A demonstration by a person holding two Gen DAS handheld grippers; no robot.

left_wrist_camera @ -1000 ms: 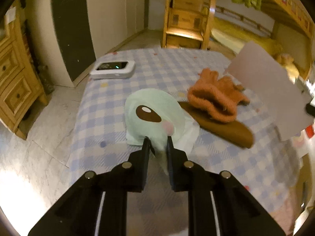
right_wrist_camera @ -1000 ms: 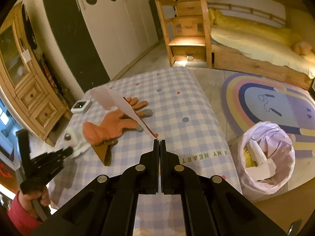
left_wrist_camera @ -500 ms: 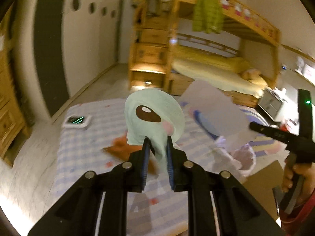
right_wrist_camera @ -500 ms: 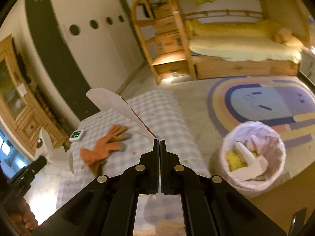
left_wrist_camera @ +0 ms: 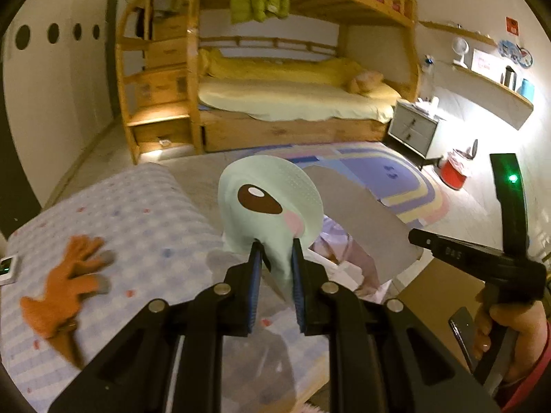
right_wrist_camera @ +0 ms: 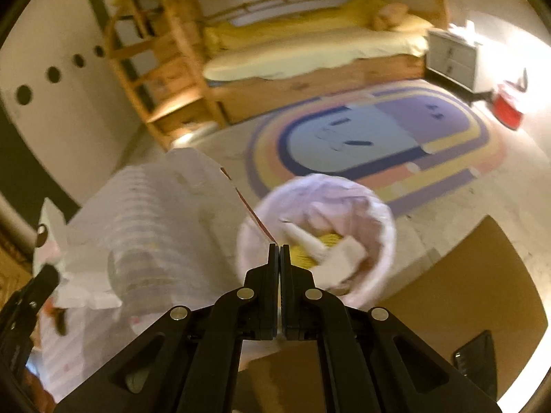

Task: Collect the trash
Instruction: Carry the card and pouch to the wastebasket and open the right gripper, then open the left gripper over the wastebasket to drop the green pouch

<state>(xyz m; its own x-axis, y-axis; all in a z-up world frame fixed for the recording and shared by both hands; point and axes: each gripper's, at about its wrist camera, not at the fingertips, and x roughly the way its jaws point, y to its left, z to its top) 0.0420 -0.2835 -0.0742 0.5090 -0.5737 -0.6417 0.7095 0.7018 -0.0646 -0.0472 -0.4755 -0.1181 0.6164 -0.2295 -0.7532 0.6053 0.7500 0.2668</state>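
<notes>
Between the pads of the left hand-held gripper (left_wrist_camera: 274, 256), a pale green paper mask (left_wrist_camera: 270, 203) printed with a brown eye is being pinched by its lower edge, the jaws standing narrow around it. The right hand-held gripper (right_wrist_camera: 279, 251) is holding its jaws pressed together on the corner of a stiff white sheet of paper (right_wrist_camera: 165, 206), which is fanning out to the left in the right wrist view and appears grey beside the mask in the left. Both pieces are being carried clear of the worktop (left_wrist_camera: 144, 227). Directly beyond the right fingertips, a waste bin (right_wrist_camera: 378, 241) lined with a pale bag is sitting on the floor, already holding yellow and white scraps. The step in hand is judged to be the carry to the bin; the next move calls for bringing each piece over the rim and then parting the jaws. An orange glove (left_wrist_camera: 65, 289) is lying on the checked cloth covering the worktop. Farther out, a striped oval rug (right_wrist_camera: 378, 137), a wooden bunk bed (left_wrist_camera: 292, 103) with yellow bedding, a grey nightstand (left_wrist_camera: 413, 127) and a wall shelf (left_wrist_camera: 489, 82) are filling the room.
</notes>
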